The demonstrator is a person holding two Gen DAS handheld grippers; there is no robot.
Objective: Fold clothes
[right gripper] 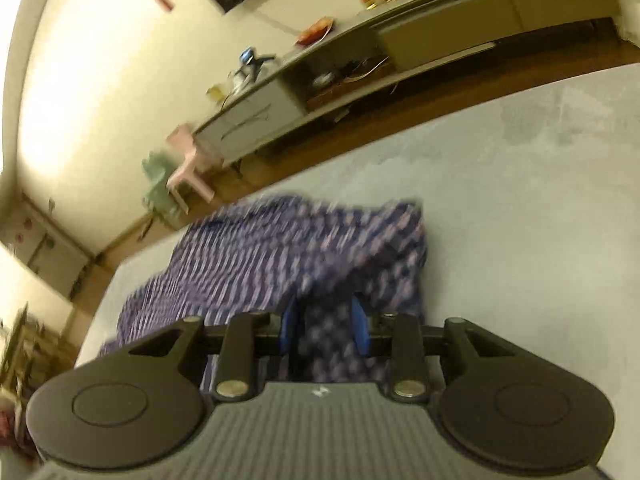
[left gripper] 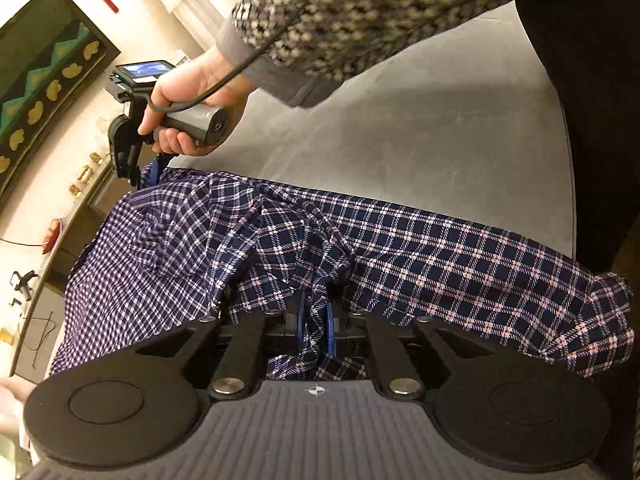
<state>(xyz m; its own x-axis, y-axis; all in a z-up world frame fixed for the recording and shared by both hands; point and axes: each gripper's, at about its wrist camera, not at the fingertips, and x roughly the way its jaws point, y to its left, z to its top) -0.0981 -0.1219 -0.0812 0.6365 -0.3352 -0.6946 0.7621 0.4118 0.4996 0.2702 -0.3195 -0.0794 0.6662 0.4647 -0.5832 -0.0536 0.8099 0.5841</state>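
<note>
left gripper (left gripper: 314, 320), bottom centre of the left wrist view: blue pads nearly together and pinching a fold of the plaid garment (left gripper: 400, 248). cloth is running up between the pads and bunching just above them.

the garment, navy check with pink and white lines, is lying across the middle of that frame on the grey surface (left gripper: 420, 128), spreading from the left edge to the right edge, with one end hanging over the surface's right-hand edge. it is wrinkled, not flat.

right gripper (left gripper: 134, 168), upper left of the left wrist view: the person's hand (left gripper: 188, 100) is wrapping the grey handle, a cable is trailing up along the tweed sleeve (left gripper: 360, 12). its tips are sitting at the garment's far corner; cannot tell from here whether they are touching.

right wrist view is motion-blurred. right gripper (right gripper: 324, 328), bottom centre: blue fingers (right gripper: 289, 326) standing apart, with plaid cloth showing in the gap. cannot tell if the pads are pressing on it. garment (right gripper: 260, 252) is lying centre to lower left on the grey surface (right gripper: 520, 200).

low cabinet (right gripper: 440, 40) is running along the wall, upper right of that frame. pink stool (right gripper: 192, 164) at centre left.
</note>
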